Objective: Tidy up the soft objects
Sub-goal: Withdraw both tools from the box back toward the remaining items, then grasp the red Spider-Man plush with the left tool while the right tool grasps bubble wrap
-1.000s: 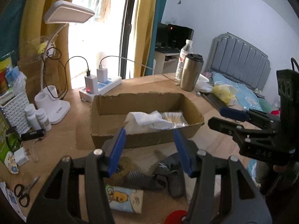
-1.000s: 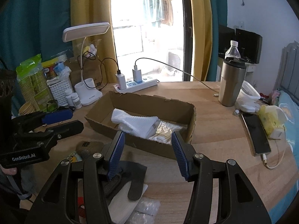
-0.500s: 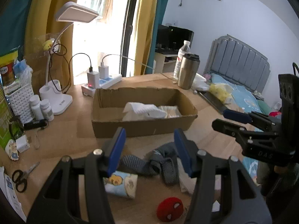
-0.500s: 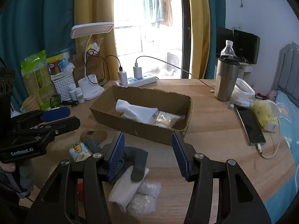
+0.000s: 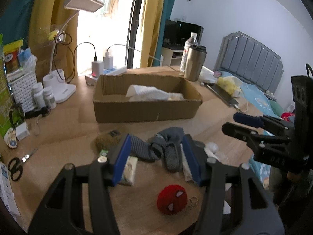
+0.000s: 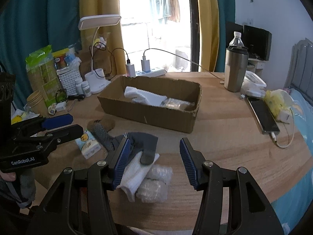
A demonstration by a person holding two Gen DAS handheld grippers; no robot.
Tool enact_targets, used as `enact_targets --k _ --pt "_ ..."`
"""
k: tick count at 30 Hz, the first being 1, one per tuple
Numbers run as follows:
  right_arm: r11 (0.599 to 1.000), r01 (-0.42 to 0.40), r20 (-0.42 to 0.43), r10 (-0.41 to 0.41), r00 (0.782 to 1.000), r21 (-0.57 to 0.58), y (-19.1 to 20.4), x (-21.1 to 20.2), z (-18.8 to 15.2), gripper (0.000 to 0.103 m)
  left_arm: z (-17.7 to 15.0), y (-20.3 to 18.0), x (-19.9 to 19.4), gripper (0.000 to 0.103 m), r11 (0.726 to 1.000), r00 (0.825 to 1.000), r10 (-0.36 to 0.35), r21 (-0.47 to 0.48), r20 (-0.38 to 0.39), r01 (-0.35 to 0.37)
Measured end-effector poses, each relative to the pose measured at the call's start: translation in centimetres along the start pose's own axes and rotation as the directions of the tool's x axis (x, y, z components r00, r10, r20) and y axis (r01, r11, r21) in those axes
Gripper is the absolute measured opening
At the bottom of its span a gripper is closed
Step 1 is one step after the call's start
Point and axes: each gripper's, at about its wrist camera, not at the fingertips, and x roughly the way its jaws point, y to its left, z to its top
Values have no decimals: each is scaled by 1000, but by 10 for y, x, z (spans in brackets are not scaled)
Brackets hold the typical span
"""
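since both your left hand-held gripper (image 5: 155, 157) and right hand-held gripper (image 6: 154, 161) stand open and empty, the grey socks (image 6: 143, 144) lie at lower centre on the tabletop (image 6: 225, 135), probably awaiting the cardboard box (image 6: 150, 110).

Near open brown cardboard box (image 6: 152, 105): two small white pill bottles (image 6: 83, 87) left of it; two white plug-in chargers (image 6: 138, 67) behind; one steel tumbler (image 6: 235, 69) right.

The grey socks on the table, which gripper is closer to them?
Left. The left gripper hangs open right over the grey socks, which show between its fingers; the right gripper, also open, sits just off to their right.
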Motion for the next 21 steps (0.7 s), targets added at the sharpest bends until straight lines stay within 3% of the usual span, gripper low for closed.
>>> enact_targets --k 12,21 --pt "1000 16 11 -16 1000 -9 0 -16 -13 56 -20 -20 0 56 999 999 -33 15 -16 33" --pt "1000 27 -9 -27 1000 8 -7 -13 -31 56 -49 -38 15 56 997 994 -49 62 -99 55"
